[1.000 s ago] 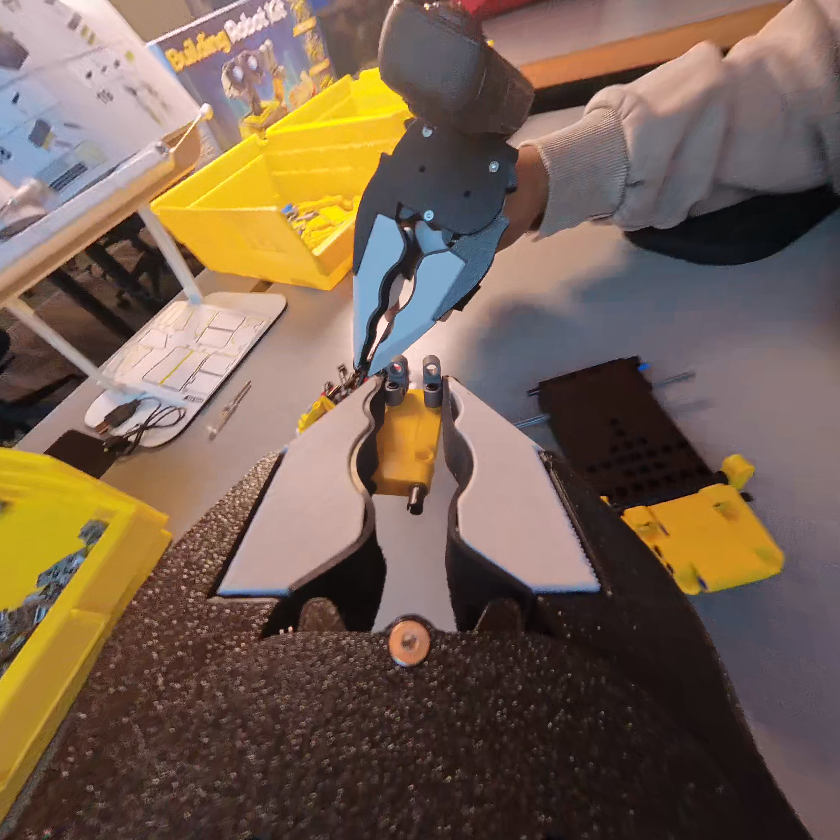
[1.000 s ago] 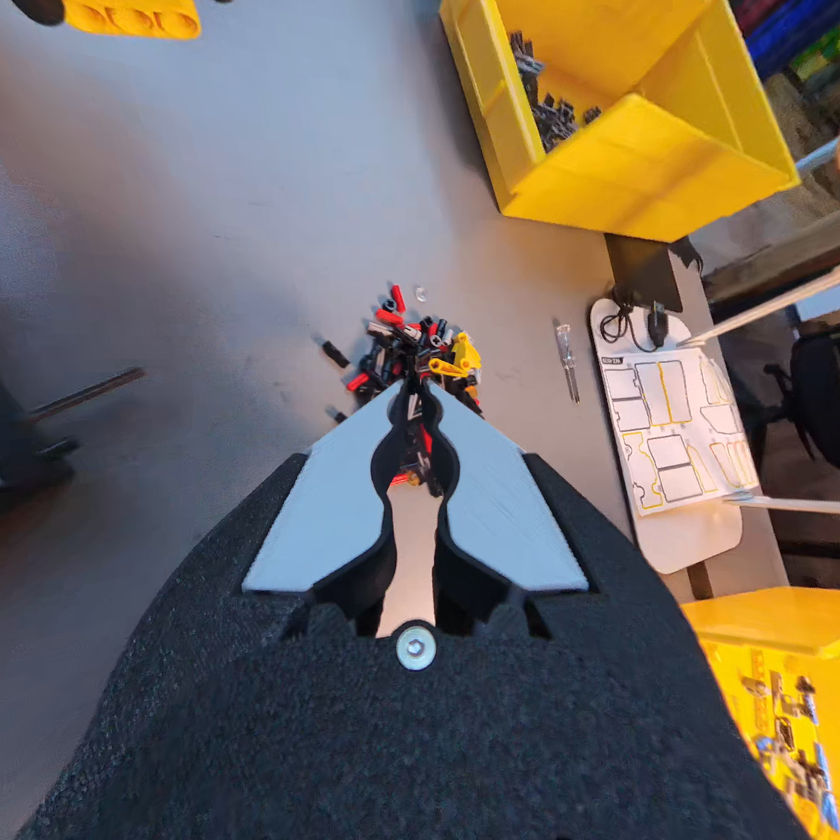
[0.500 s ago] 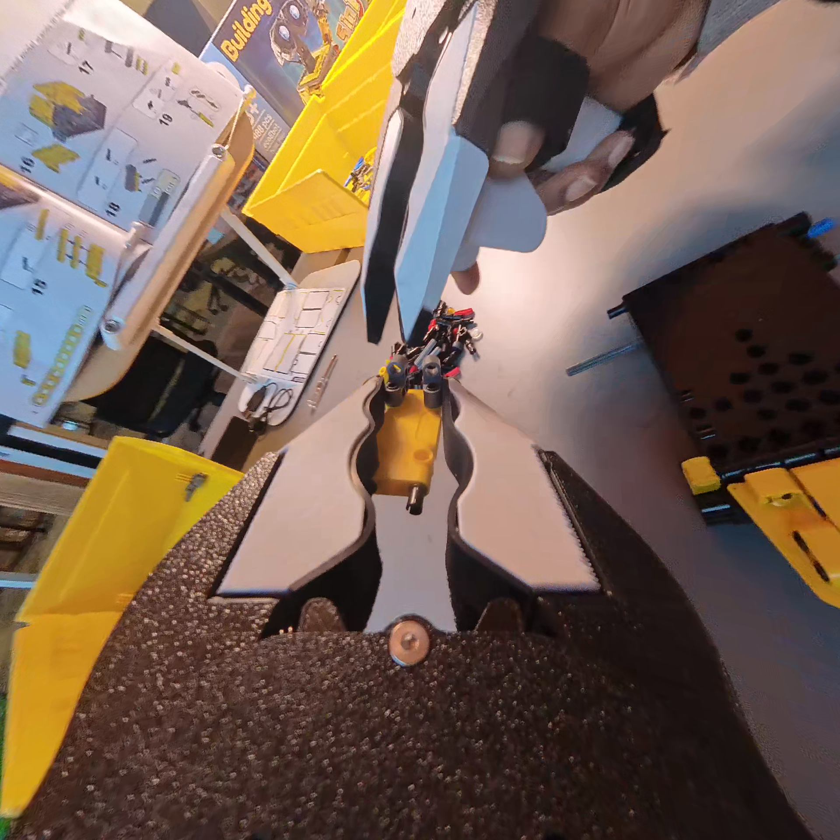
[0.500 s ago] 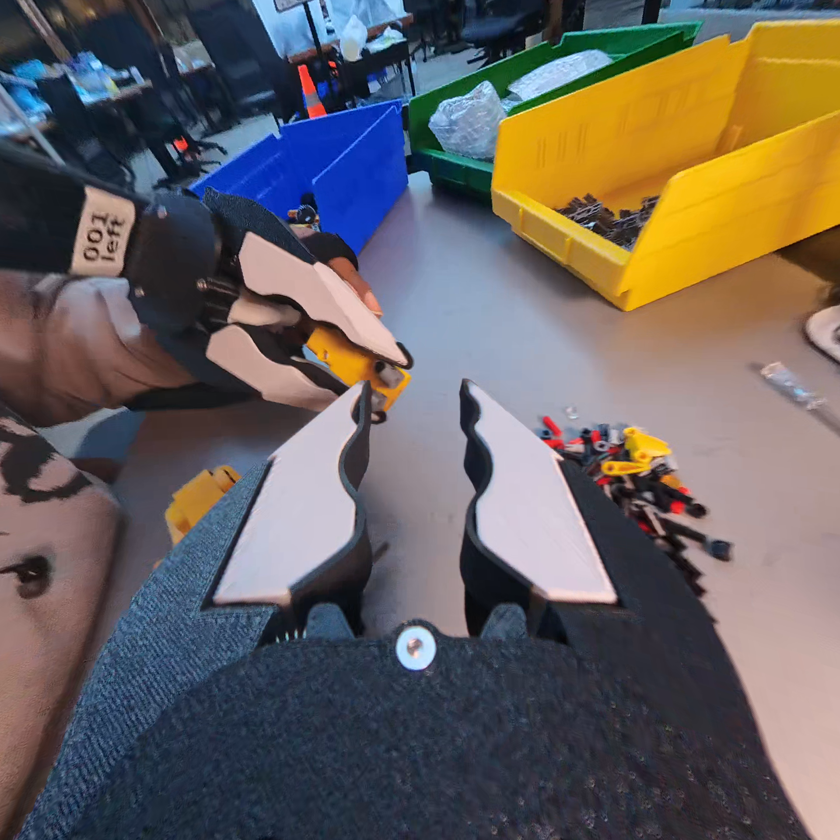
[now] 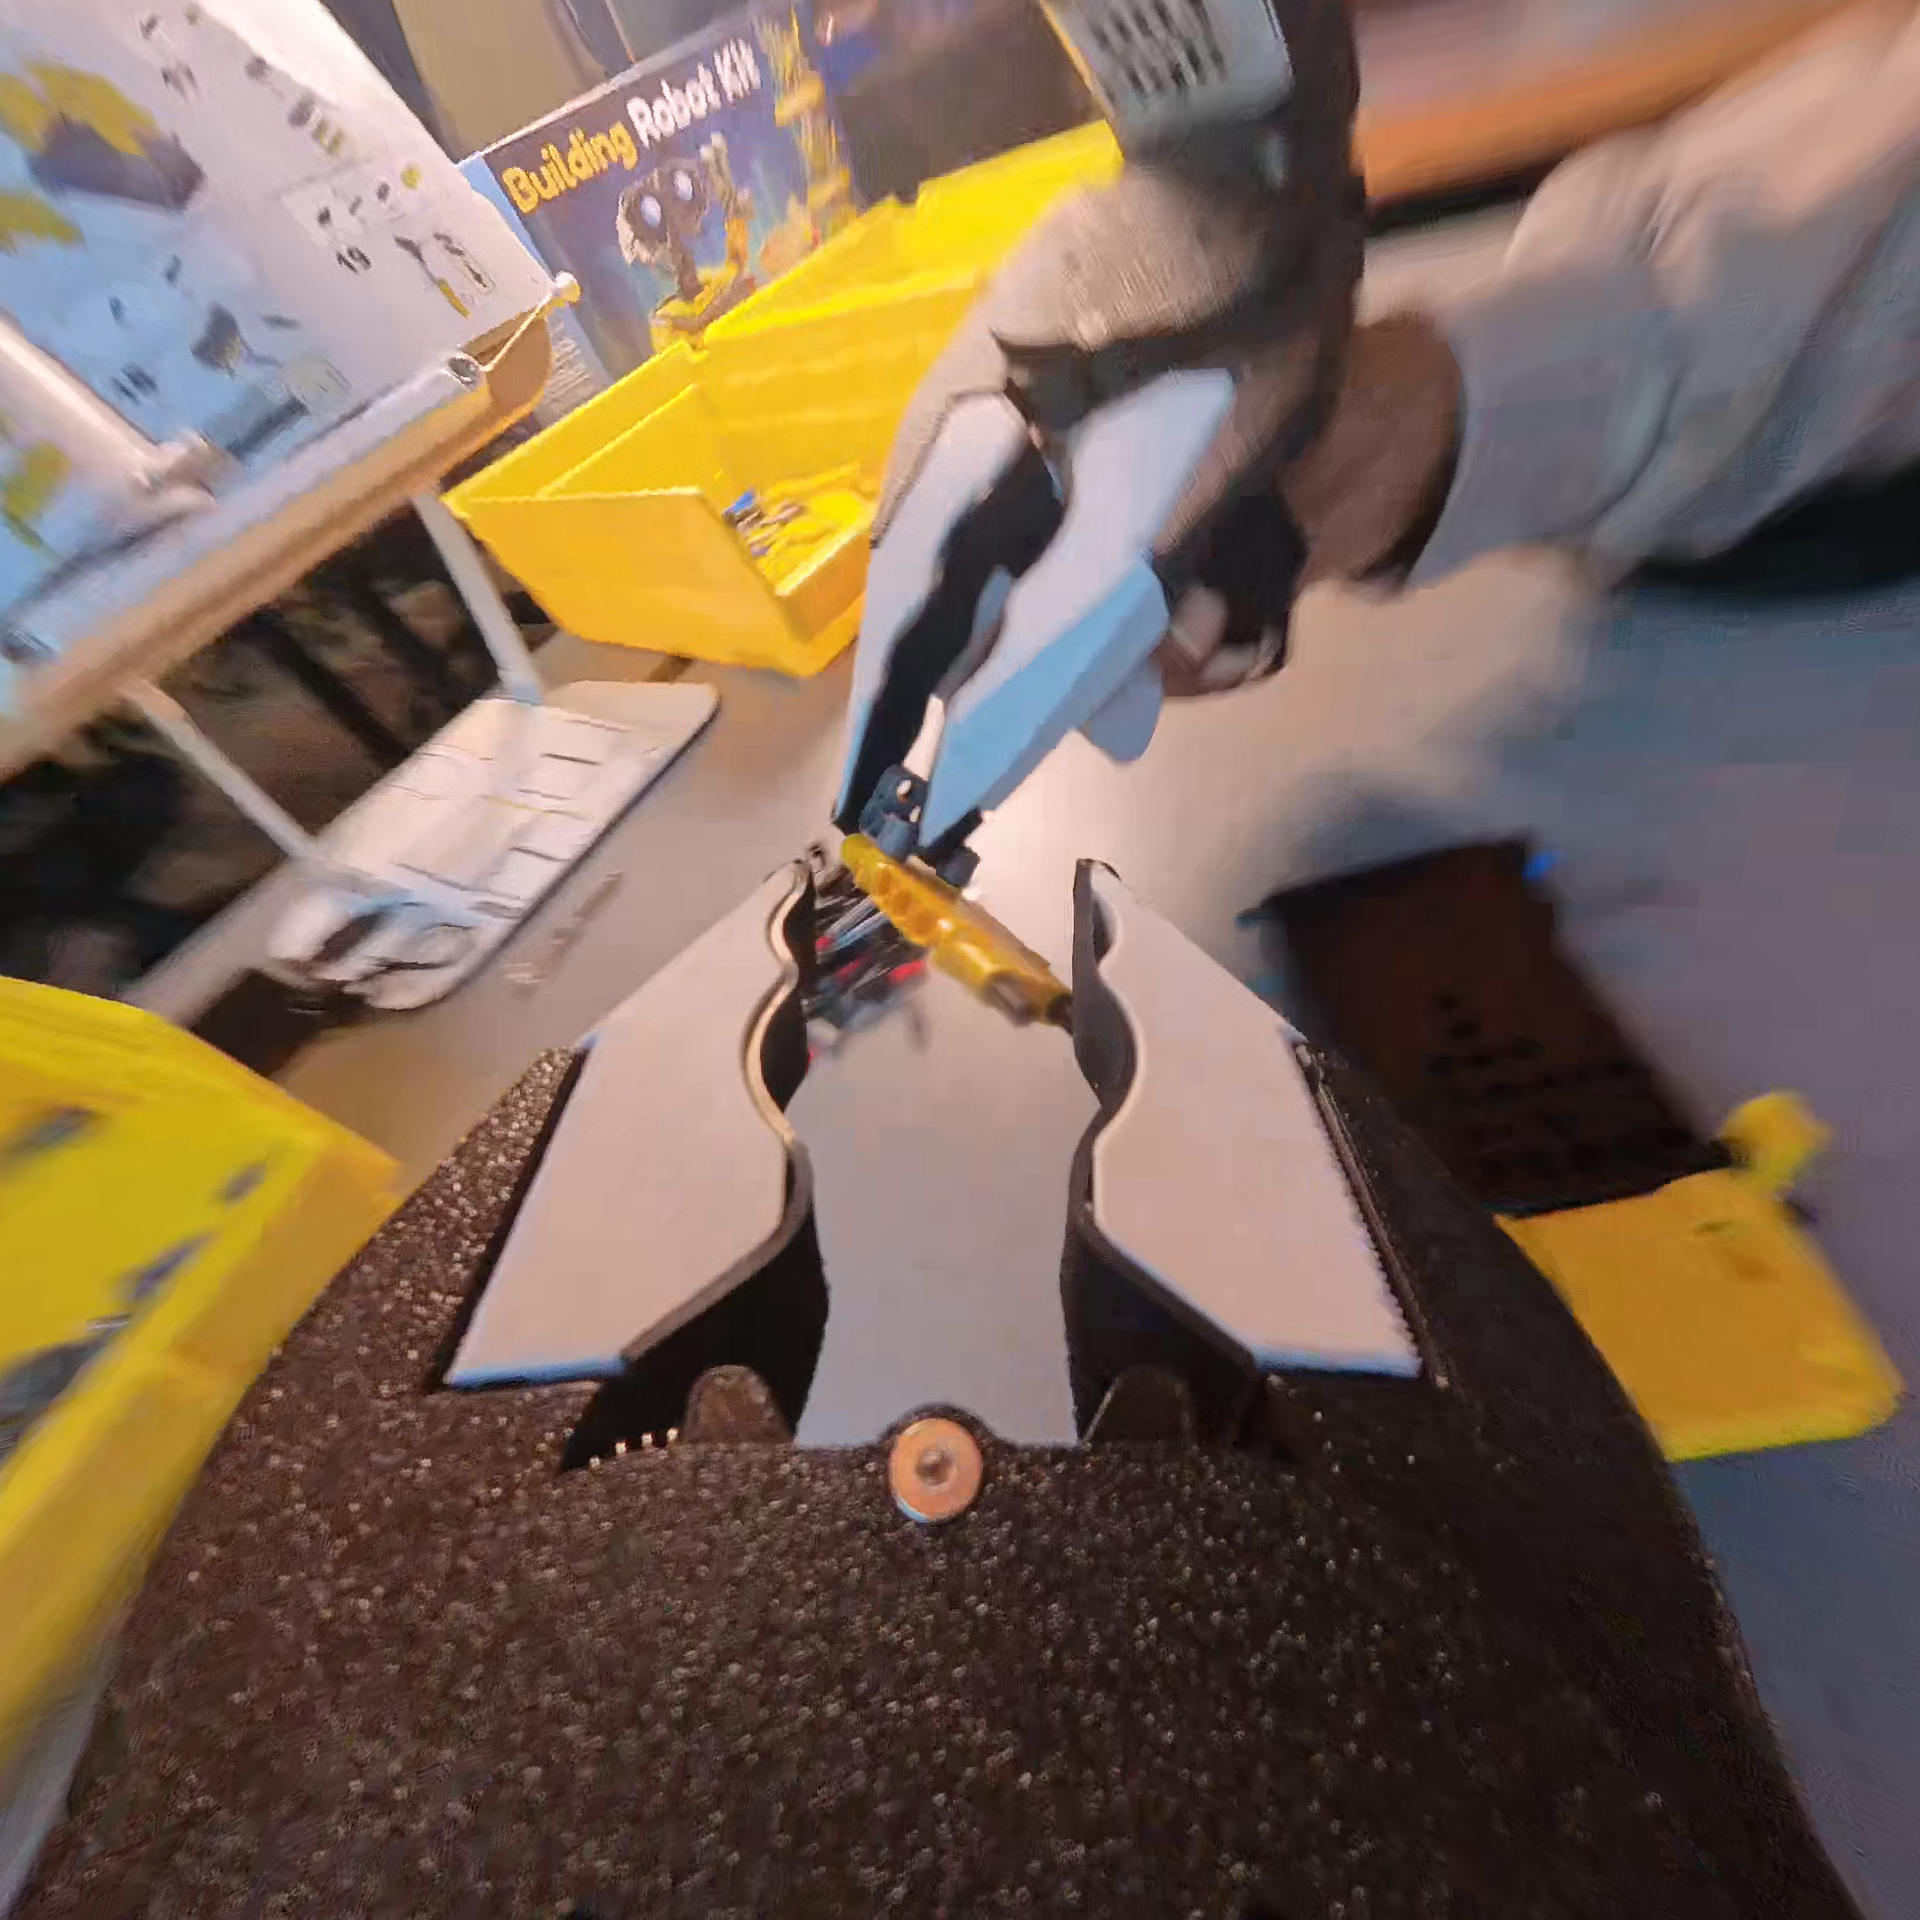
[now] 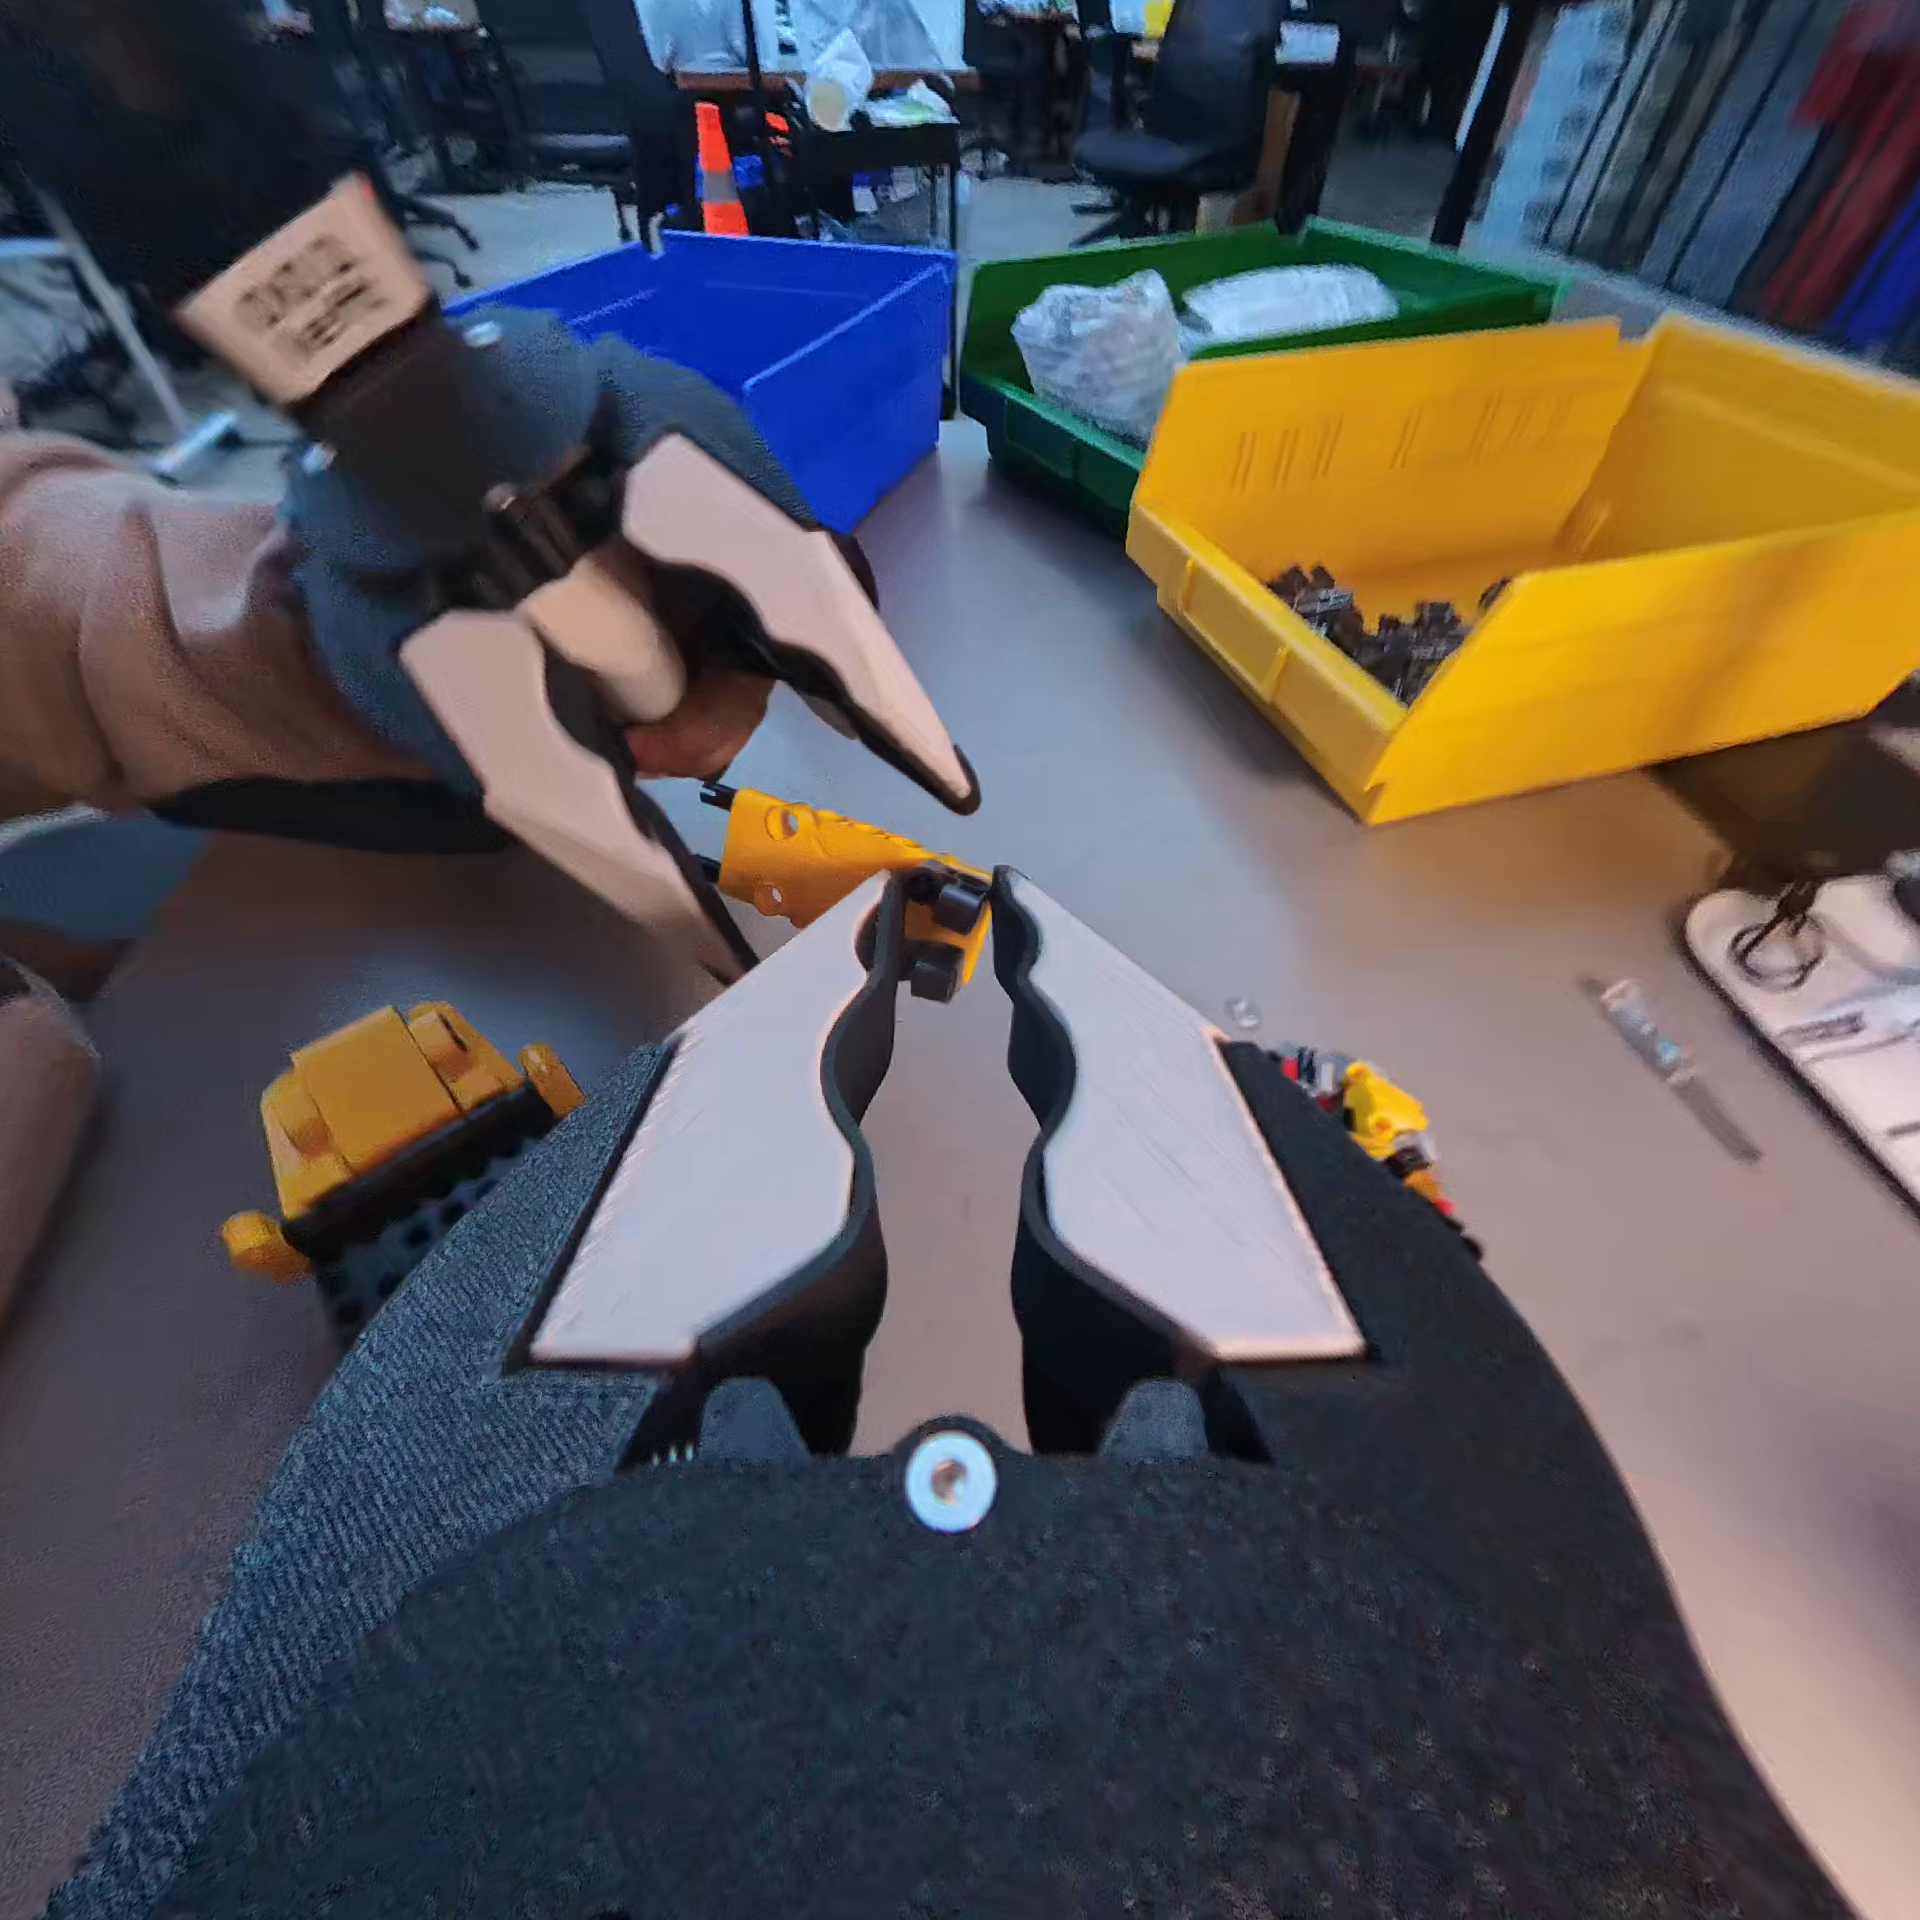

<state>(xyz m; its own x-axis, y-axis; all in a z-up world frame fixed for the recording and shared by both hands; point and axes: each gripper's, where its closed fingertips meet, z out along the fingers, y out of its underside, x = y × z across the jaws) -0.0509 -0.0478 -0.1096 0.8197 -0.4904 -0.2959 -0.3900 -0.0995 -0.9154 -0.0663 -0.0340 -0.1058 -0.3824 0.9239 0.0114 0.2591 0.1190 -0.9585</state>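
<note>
A yellow building-kit piece (image 5: 951,930) with dark grey connectors at its far end hangs tilted above the grey table. My right gripper (image 6: 945,883) is shut on that connector end; the piece (image 6: 821,852) sticks out to the left from its tips. The left wrist view shows the right gripper (image 5: 894,821) coming down from above, its tips pinching the connectors. My left gripper (image 5: 942,873) is open, with its fingers standing wide on either side of the piece and not pressing it. In the right wrist view the left gripper (image 6: 847,883) is spread around the piece's other end.
A pile of small red, black and yellow parts (image 5: 862,966) lies just beyond the grippers. A black-and-yellow assembly (image 6: 384,1101) sits nearby. Yellow (image 6: 1558,665), blue (image 6: 810,343) and green (image 6: 1070,436) bins stand around. An instruction stand (image 5: 208,260) and kit box (image 5: 665,197) are at left. My left and right fingertips are right by each other.
My left gripper held the yellow piece, then opened and let it go. My right gripper, open half a second ago, shut on the piece's dark connector end, and the piece tilted.
</note>
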